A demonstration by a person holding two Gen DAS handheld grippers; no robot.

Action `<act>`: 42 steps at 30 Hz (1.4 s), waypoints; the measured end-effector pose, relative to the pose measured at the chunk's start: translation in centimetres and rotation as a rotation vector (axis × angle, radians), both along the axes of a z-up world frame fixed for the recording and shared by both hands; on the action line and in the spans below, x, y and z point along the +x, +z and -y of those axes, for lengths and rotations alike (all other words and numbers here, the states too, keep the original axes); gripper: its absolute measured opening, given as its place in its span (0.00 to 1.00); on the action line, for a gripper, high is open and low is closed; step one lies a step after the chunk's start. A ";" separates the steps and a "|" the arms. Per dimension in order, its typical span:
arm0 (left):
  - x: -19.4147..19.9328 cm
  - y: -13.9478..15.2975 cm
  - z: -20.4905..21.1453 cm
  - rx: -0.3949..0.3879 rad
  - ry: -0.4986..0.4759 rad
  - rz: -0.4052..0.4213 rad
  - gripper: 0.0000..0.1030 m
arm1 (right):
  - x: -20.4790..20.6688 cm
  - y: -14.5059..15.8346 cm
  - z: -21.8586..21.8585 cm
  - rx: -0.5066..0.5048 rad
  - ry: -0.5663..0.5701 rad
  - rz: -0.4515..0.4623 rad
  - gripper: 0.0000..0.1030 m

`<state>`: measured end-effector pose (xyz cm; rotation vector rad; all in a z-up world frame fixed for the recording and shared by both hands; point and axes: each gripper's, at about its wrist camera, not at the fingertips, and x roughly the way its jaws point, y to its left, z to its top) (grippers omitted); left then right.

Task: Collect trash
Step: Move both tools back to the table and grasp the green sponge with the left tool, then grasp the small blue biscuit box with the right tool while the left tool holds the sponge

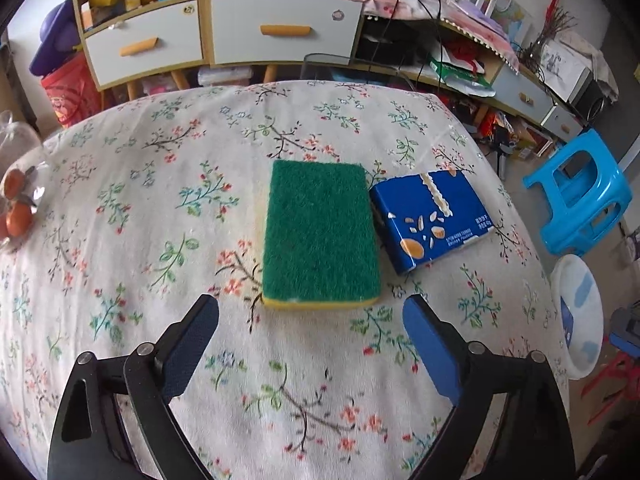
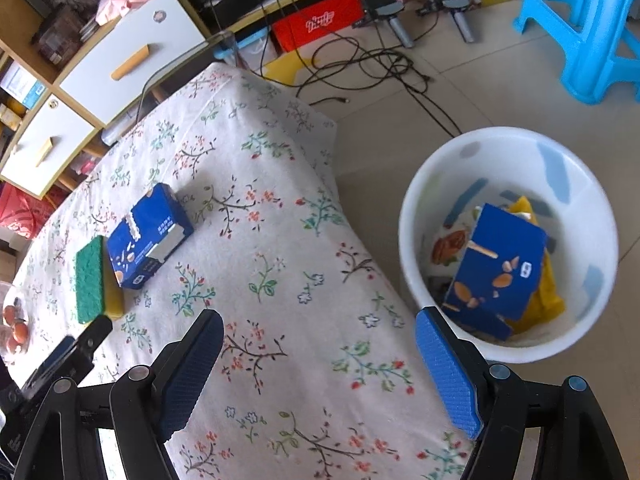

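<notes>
A green-topped yellow sponge (image 1: 320, 236) lies on the floral tablecloth (image 1: 160, 200), with a blue snack carton (image 1: 430, 220) touching its right side. My left gripper (image 1: 311, 312) hovers just short of the sponge's near edge, open, with nothing between its fingers. In the right wrist view the sponge (image 2: 90, 284) and carton (image 2: 150, 236) sit far left. My right gripper (image 2: 320, 320) is open and empty over the table's right edge. On the floor beside the table stands a white bin (image 2: 508, 152). It holds another blue carton (image 2: 500, 264) and a yellow item (image 2: 548, 296).
A clear bag of oranges (image 1: 16, 208) sits at the table's left edge. A blue plastic stool (image 1: 580, 192) and the white bin (image 1: 580, 320) stand on the floor to the right. A drawer cabinet (image 1: 280, 28) is behind the table. Cables (image 2: 360, 64) trail across the floor.
</notes>
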<state>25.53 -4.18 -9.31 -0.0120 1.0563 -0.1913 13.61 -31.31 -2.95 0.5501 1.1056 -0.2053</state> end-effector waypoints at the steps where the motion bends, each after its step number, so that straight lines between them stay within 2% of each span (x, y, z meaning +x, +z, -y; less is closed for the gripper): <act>1: 0.1 -0.1 0.2 0.006 -0.005 0.007 0.85 | 0.3 -0.2 -0.2 -0.007 0.002 -0.005 0.80; 3: 0.5 -0.4 0.4 0.014 -0.018 0.017 0.66 | 0.6 -0.4 -0.6 -0.016 0.002 -0.012 0.80; 4: 0.6 -0.4 0.5 0.007 -0.026 0.017 0.61 | 0.8 -0.6 -0.9 -0.018 0.001 -0.015 0.80; 6: 0.8 -0.2 0.3 -0.015 -0.033 0.023 0.57 | 1.2 -0.8 -1.4 -0.018 0.002 -0.017 0.80; 10: 0.2 1.2 -0.5 -0.032 -0.017 0.036 0.56 | 2.5 -0.9 -3.1 -0.013 0.026 0.007 0.82; 13: -0.4 2.3 -1.9 -0.048 0.006 0.023 0.56 | 4.0 -0.7 -4.7 -0.007 0.080 0.058 0.99; 14: -0.5 2.5 -2.6 -0.053 0.015 0.016 0.56 | 4.6 -0.5 -5.4 -0.009 0.103 0.085 1.00; 22: -2.1 3.5 -8.5 -0.094 0.089 -0.026 0.56 | 8.4 -1.1 -10.5 -0.165 0.265 0.194 1.00; 27: -2.6 3.3 -10.9 -0.117 0.122 -0.050 0.56 | 9.6 -1.8 -13.3 -0.322 0.355 0.296 1.00; 35: -2.6 3.0 -11.8 -0.134 0.131 -0.073 0.56 | 10.9 -3.6 -15.4 -0.353 0.440 0.360 1.00; 42: -2.4 2.5 -10.8 -0.134 0.116 -0.090 0.56 | 12.1 -5.5 -16.9 -0.397 0.505 0.316 1.00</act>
